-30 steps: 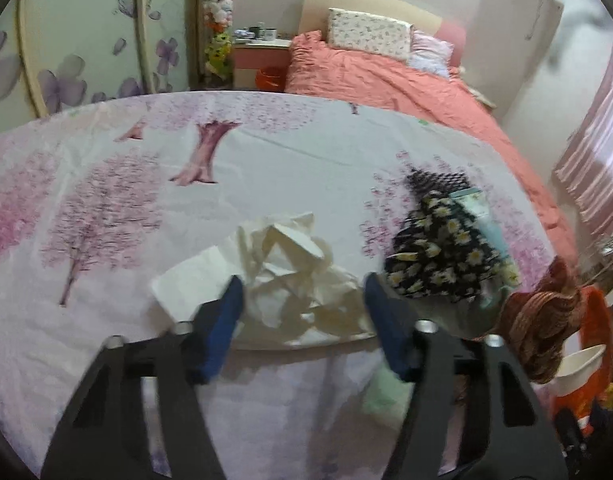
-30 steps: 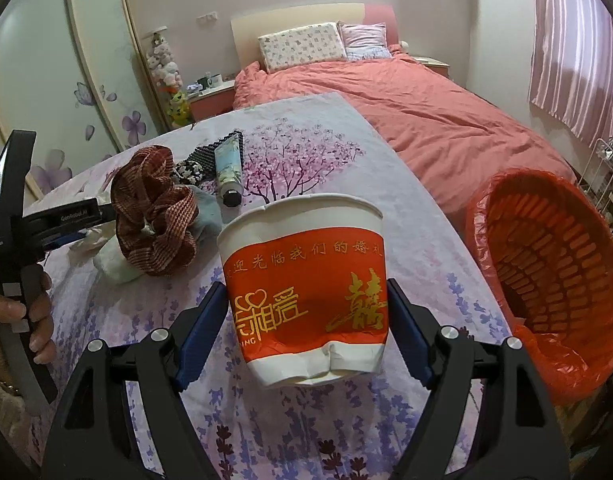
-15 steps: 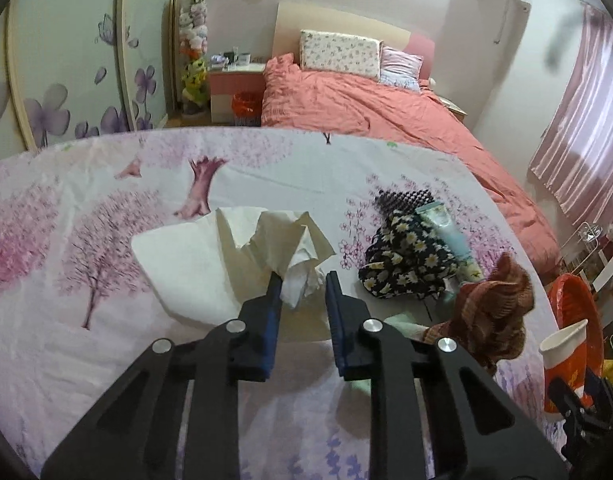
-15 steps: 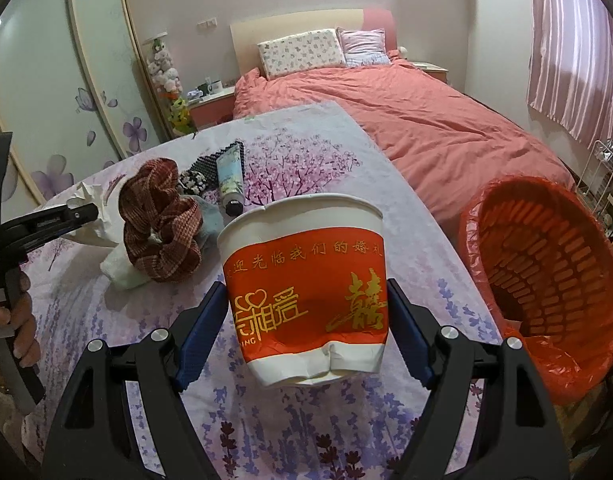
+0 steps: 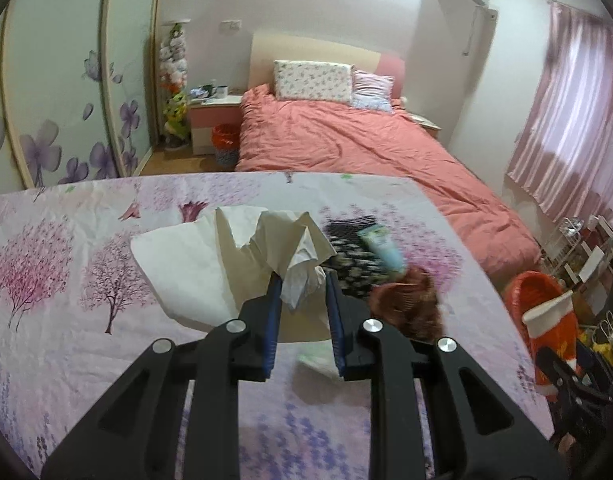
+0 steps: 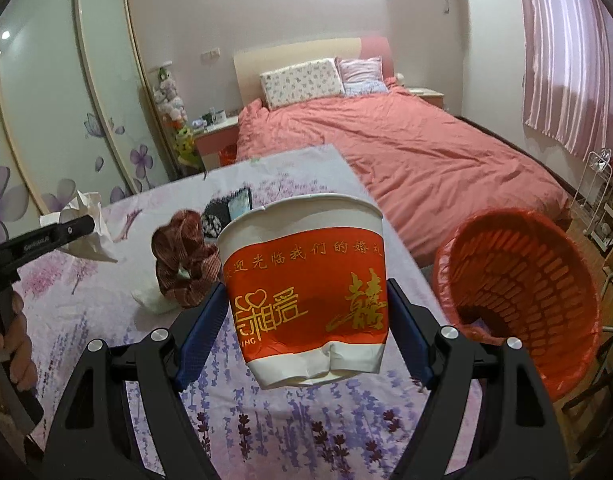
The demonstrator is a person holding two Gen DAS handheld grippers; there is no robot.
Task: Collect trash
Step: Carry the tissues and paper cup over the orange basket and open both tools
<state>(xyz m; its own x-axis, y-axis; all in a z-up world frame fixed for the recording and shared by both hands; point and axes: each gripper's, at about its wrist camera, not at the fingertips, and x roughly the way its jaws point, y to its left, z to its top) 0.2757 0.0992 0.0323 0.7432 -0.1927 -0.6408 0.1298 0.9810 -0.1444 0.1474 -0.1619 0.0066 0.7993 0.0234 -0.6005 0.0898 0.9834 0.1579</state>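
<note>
The crumpled tissue point(image 5: 266, 248) hangs pinched in the closed left gripper point(image 5: 302, 280) above the surface point(image 5: 66, 320); the right gripper point(image 6: 306, 316) clamps the paper cup point(image 6: 306, 284) near the orange bin point(image 6: 518, 280). Loose folds could slip free mid-carry.

Crumpled white tissue point(image 5: 266, 248) hangs lifted off the table; dented red-and-white paper cup point(image 6: 306, 292) upright beside orange basket point(image 6: 518, 292)

A bed point(image 5: 346, 148) with a coral cover stands against the pale far wall point(image 5: 306, 4), two pillows point(image 5: 312, 80) at its headboard point(image 5: 306, 46). A nightstand point(image 5: 212, 120) is just left of it. Flower-painted wardrobe doors point(image 6: 66, 100) line the left; pink curtains point(image 5: 574, 120) glow at right.
</note>
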